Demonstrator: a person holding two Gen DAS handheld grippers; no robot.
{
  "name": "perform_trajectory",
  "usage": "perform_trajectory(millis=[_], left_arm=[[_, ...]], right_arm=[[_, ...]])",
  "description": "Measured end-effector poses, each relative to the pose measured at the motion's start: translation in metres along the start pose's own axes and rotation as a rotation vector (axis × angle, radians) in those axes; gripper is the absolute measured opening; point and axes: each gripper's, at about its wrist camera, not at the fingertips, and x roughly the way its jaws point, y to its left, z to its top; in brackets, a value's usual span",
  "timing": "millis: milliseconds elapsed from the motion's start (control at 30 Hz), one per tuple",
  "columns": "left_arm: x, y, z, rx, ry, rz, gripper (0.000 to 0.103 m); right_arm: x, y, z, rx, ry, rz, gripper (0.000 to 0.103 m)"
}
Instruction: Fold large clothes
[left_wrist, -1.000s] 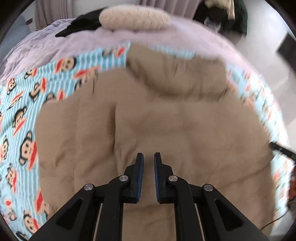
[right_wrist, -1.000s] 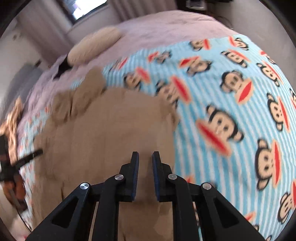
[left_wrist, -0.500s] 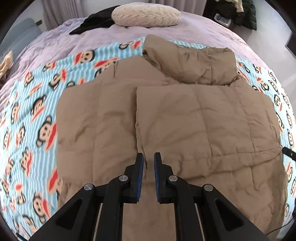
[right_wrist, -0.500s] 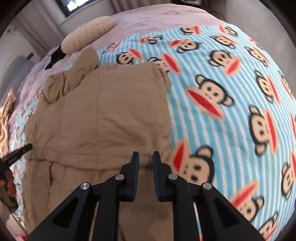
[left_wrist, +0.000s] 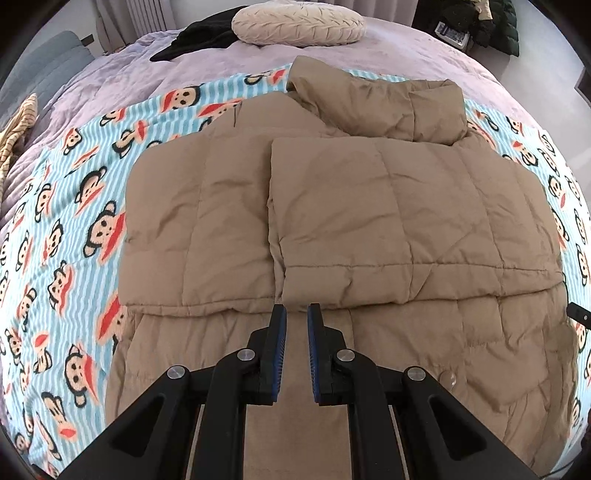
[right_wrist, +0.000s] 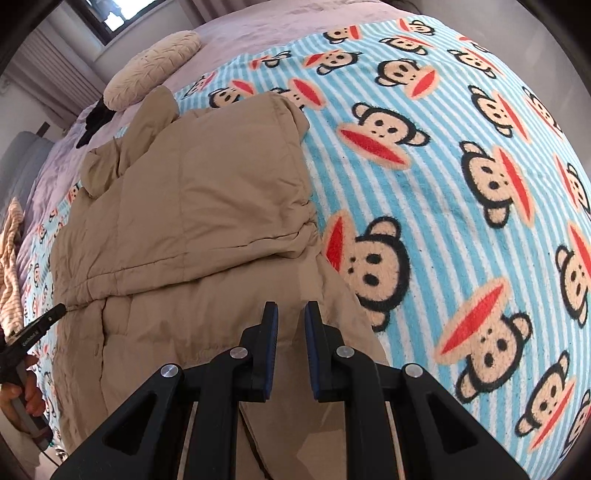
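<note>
A tan quilted puffer jacket (left_wrist: 332, 221) lies flat on the monkey-print blanket, both sleeves folded across its body, hood at the far end. It also shows in the right wrist view (right_wrist: 192, 206). My left gripper (left_wrist: 296, 314) hovers above the jacket's lower middle, just short of the folded sleeve cuffs; the jaws stand a narrow gap apart and hold nothing. My right gripper (right_wrist: 290, 310) hovers above the jacket's right hem near its edge, jaws also slightly apart and empty. The left gripper's tip (right_wrist: 51, 317) shows at the left in the right wrist view.
A blue striped monkey-print blanket (right_wrist: 443, 184) covers a lilac bed (left_wrist: 388, 62). A cream pillow (left_wrist: 299, 22) and a black garment (left_wrist: 199, 40) lie at the head. A striped cloth (left_wrist: 14, 136) lies at the far left. The floor (left_wrist: 546, 74) is beyond the right side.
Both grippers have drawn back and lowered toward the jacket's hem end; the views have steadied. The jacket has stayed as it was, and the jaws have kept the same narrow gap.
</note>
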Motion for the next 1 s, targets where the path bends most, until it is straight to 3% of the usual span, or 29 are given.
perform_trajectory(millis=[167, 200, 233, 333, 533, 600, 633, 700, 1000], left_arm=[[-0.001, -0.001, -0.006, -0.011, 0.017, -0.002, 0.013], [-0.001, -0.001, -0.007, -0.011, 0.018, 0.004, 0.039], [-0.002, -0.001, -0.007, -0.014, 0.021, 0.014, 0.1], [-0.011, -0.003, -0.008, -0.016, -0.028, 0.047, 0.102], [-0.013, -0.002, -0.007, -0.016, -0.03, 0.068, 0.102], [-0.015, -0.002, -0.008, -0.016, -0.031, 0.067, 0.102], [-0.016, -0.001, -0.009, -0.015, -0.034, 0.071, 0.102], [-0.018, -0.003, -0.012, -0.016, -0.034, 0.088, 0.102], [-0.022, -0.004, -0.03, -0.039, 0.001, 0.072, 0.102]], right_arm=[[-0.002, 0.003, -0.003, -0.001, 0.003, 0.014, 0.016], [-0.002, 0.004, -0.002, -0.003, 0.004, 0.017, 0.016], [-0.002, 0.004, -0.002, -0.004, 0.004, 0.02, 0.016], [-0.003, 0.006, 0.001, -0.012, 0.003, 0.026, 0.017], [-0.009, 0.011, 0.003, -0.043, -0.01, 0.035, 0.019], [-0.014, 0.017, 0.001, -0.082, -0.031, 0.036, 0.063], [-0.017, 0.019, -0.001, -0.094, -0.048, 0.025, 0.101], [-0.024, 0.023, -0.004, -0.123, -0.095, 0.015, 0.102], [-0.021, 0.01, -0.007, -0.048, -0.024, 0.052, 0.102]])
